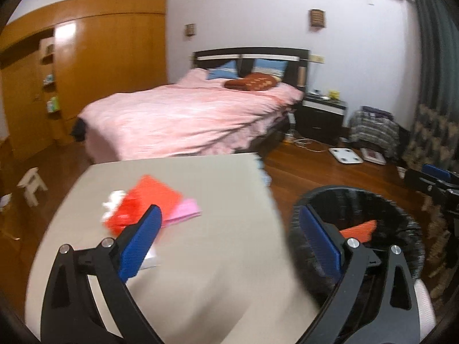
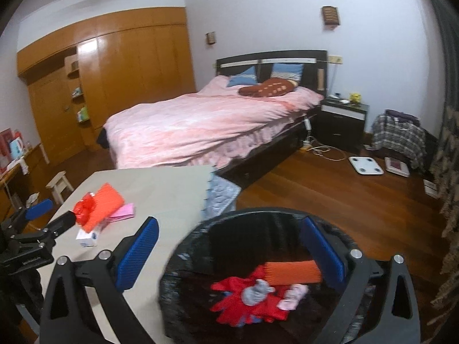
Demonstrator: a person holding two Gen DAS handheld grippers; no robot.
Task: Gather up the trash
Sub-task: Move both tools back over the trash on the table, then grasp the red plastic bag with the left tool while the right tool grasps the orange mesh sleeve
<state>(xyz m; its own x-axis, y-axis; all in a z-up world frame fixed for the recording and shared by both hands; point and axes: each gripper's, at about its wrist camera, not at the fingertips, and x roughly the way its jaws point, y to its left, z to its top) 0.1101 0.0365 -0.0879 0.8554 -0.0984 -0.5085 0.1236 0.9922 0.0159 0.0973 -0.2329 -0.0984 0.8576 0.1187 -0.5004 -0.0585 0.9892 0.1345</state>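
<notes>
Left gripper (image 1: 229, 246): fingers wide apart, nothing between them, above the table's (image 1: 215, 258) right edge. Right gripper (image 2: 229, 255): fingers wide apart, empty, over the black bin (image 2: 183, 309) beside that edge. Bin holds red, orange, grey and pink trash (image 2: 258, 295). Red, orange and pink litter (image 2: 100, 203) lies near the table's far left corner, with a small white box (image 2: 87, 238).

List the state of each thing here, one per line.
left gripper: open, empty
right gripper: open, empty, over the bin
trash bin: lined, holds red and orange trash
orange packet: lying on the table
pink paper: lying flat under the packet
small box: on the table
</notes>
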